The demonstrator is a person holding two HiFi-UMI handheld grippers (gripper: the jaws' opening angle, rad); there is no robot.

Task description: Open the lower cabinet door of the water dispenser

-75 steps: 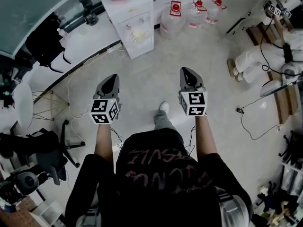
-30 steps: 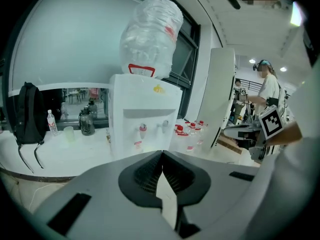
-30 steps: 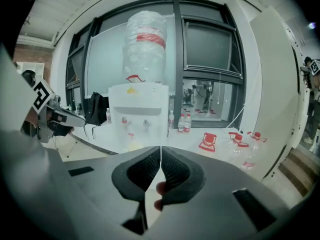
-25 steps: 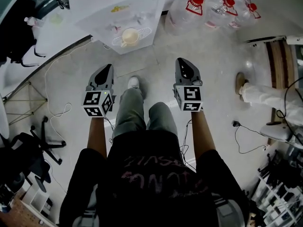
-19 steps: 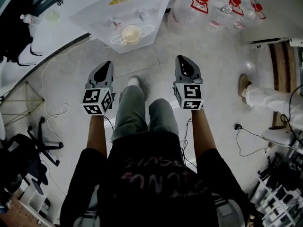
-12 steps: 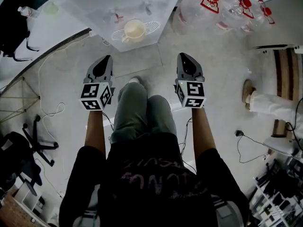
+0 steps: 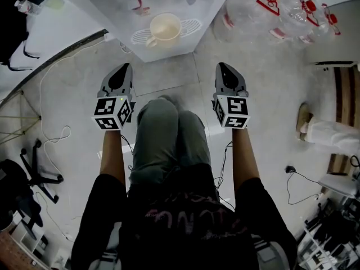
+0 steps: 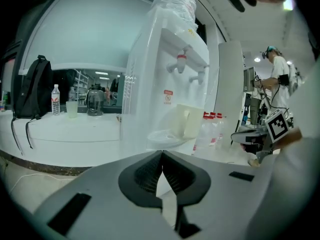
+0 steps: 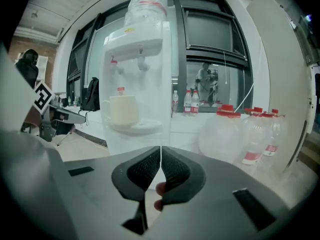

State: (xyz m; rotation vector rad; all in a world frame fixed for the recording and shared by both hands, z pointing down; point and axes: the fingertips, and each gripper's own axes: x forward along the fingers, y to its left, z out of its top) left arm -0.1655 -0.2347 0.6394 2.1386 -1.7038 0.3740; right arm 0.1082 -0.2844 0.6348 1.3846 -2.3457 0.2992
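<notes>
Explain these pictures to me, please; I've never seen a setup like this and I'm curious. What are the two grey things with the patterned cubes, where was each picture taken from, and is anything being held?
There is no robot here: a person holds a grey two-jaw tool in each hand. The left gripper and right gripper each carry a cube with black-and-white square markers, which is part of the tool. The top-down picture comes from a camera on the person's head. The other two come from cameras riding on each gripper, looking along its jaws. Ahead stands a white plastic water dispenser with a cream mug on its drip tray. Clear water jugs with red caps stand beside it on the pale floor. Both grippers are shut and hold nothing, and neither touches the dispenser.
</notes>
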